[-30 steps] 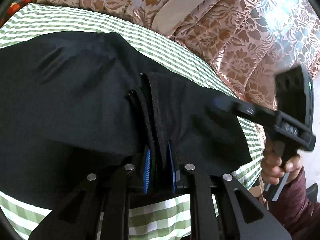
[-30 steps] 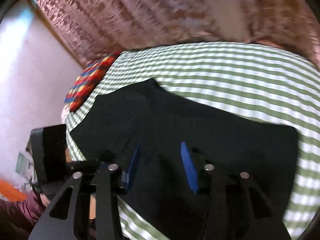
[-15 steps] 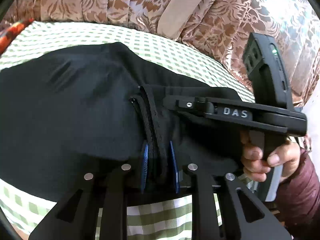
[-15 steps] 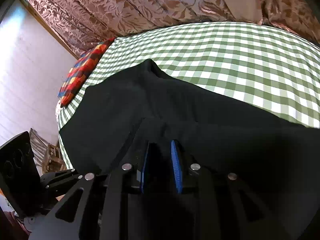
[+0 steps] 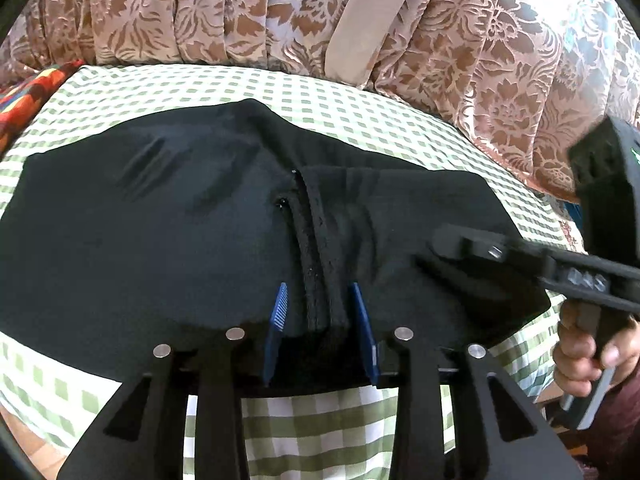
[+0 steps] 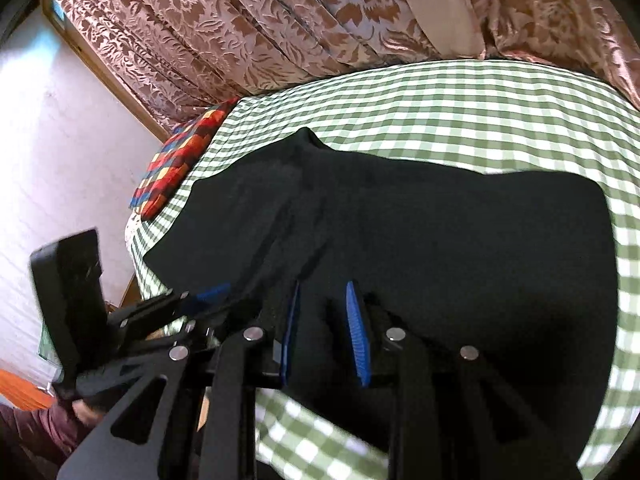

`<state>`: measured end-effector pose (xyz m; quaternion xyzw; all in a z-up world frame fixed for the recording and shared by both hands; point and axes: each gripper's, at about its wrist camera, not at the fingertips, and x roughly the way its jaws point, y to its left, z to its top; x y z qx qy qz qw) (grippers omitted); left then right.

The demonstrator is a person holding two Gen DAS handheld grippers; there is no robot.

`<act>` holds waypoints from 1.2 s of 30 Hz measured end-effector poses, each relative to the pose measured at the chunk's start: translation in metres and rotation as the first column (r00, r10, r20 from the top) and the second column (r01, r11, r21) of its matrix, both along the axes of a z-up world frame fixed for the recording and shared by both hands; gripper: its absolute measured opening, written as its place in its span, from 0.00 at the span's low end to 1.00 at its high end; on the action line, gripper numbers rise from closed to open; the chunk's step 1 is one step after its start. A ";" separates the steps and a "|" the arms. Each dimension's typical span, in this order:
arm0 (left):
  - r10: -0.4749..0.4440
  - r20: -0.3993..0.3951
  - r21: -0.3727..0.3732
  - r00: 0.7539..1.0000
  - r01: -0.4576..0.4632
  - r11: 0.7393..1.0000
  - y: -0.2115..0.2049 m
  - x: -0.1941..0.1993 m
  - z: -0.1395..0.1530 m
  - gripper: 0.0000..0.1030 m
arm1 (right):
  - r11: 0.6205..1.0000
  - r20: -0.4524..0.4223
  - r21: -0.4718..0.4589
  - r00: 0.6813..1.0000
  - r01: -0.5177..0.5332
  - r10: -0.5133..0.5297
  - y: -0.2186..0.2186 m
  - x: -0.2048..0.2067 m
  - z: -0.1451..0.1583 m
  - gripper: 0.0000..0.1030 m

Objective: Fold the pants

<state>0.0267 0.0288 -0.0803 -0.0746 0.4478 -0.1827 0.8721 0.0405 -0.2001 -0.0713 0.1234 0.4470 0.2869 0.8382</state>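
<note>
1. The bed (image 5: 304,92), spread with a green-and-white checked sheet, carried the black pants (image 5: 160,240), which covered most of the near half of the mattress from 9 o'clock to 3 o'clock in the left wrist view, with patterned curtains (image 5: 500,60) hanging behind at 12 o'clock.
2. The pants lay already doubled over into a broad dark slab, its near edge along the front of the bed; a thick seam or waistband ridge (image 5: 316,264) ran from the centre toward 6 o'clock, so by appearance at least one fold was done.
3. Judged from the spread of cloth, the work stood roughly midway: the slab was wide and rumpled, and a further fold or two plus smoothing seemed left.
4. The left gripper (image 5: 322,320) sat at 6 o'clock over the near edge, its blue fingers (image 5: 279,308) having just been opening; they stood apart on either side of the ridge, cloth between them but not pinched.
5. The right gripper (image 6: 324,328) hovered at the near edge in its own view, fingers (image 6: 356,332) partly apart with dark cloth between; whether they pinched it could not be told.
6. A hand (image 5: 580,356) at 4 o'clock held the right gripper's handle.
7. A multicoloured cushion (image 6: 180,160) lay at 10 o'clock, well apart from the pants.
</note>
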 end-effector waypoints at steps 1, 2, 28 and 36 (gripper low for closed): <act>0.000 0.001 0.000 1.000 0.000 1.000 0.000 0.000 0.000 0.32 | 1.000 0.002 -0.002 1.000 0.002 -0.002 -0.002 -0.005 0.001 0.23; 0.000 0.001 0.001 1.000 0.000 1.000 0.000 0.000 0.000 0.32 | 1.000 0.005 -0.001 1.000 0.007 -0.007 -0.006 -0.013 0.003 0.23; -0.005 -0.056 -0.310 0.998 -0.013 0.951 0.057 -0.009 0.004 0.24 | 0.971 0.063 -0.235 0.998 0.039 -0.025 -0.024 -0.074 -0.020 0.00; -0.043 -0.066 -0.410 0.997 0.012 0.912 0.052 -0.010 0.012 0.32 | 0.980 0.029 -0.198 0.999 0.031 -0.026 -0.027 -0.074 -0.026 0.00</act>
